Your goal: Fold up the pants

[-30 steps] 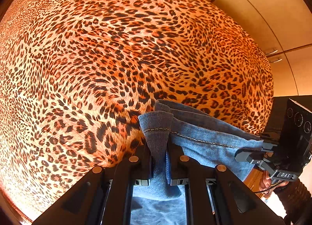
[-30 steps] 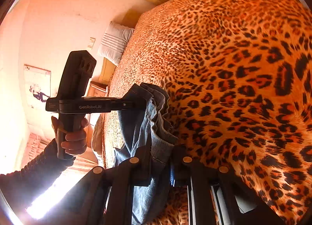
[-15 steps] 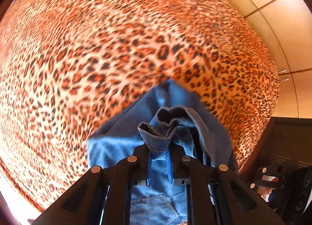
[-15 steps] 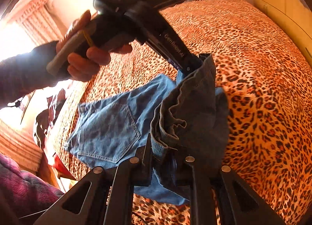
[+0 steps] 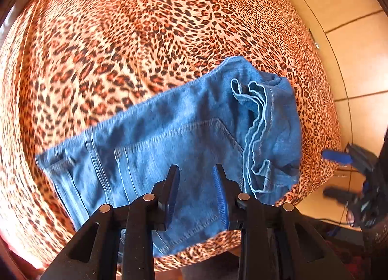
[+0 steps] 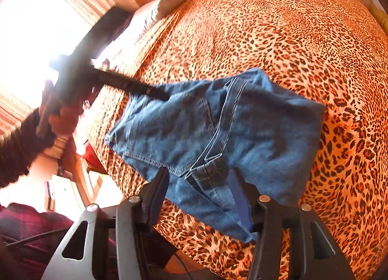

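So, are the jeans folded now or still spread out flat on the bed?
Folded. The jeans lie doubled on the leopard bedspread, hems stacked over the back pocket. Both hand-held grippers are open, holding nothing.

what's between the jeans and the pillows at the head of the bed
Only bare leopard-print bedspread lies between the folded jeans and the pillows; nothing rests on that stretch. The right wrist view shows it.

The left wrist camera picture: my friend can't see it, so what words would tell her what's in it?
Folded blue jeans lie on a leopard-print bedspread, back pocket up, hems bunched along the right side. The left tool sits open over the jeans in the foreground, holding nothing. At the far right edge, blurred, is the right tool.
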`<act>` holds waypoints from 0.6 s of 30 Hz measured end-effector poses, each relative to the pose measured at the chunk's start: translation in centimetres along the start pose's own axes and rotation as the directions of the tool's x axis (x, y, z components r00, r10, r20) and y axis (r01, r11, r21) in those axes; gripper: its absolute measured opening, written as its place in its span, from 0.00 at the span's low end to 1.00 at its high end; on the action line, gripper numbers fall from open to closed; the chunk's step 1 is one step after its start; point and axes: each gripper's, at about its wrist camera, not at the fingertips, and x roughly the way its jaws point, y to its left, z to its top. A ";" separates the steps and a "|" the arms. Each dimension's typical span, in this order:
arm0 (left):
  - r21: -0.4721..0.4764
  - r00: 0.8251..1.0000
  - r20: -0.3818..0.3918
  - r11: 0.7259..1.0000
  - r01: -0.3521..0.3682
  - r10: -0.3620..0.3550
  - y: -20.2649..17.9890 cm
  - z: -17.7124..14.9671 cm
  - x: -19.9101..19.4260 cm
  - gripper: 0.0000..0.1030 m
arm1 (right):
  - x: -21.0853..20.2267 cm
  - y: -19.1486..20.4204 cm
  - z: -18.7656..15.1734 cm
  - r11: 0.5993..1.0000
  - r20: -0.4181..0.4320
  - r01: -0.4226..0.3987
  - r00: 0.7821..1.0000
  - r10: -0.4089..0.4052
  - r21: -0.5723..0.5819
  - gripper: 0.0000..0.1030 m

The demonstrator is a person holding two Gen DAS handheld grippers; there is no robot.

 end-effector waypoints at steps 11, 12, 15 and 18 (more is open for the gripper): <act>-0.463 0.988 0.110 0.874 0.147 -0.108 -6.0 -9.6 5.4 0.31 | 3.6 -5.4 6.1 0.954 -0.245 -0.167 0.964 0.105 -0.250 0.61; -0.496 0.988 0.116 0.856 0.148 -0.104 -6.0 -10.1 5.5 0.31 | 3.9 -5.0 5.1 0.938 -0.283 -0.212 0.950 0.133 -0.272 0.61; -0.567 0.987 0.132 0.810 0.150 -0.091 -5.7 -12.1 4.9 0.31 | 5.0 -4.0 1.3 0.898 -0.369 -0.298 0.914 0.169 -0.325 0.59; -0.623 0.989 0.141 0.772 0.123 -0.043 -4.9 -13.4 4.2 0.31 | 7.3 -3.5 -1.6 0.895 -0.385 -0.311 0.906 0.176 -0.321 0.57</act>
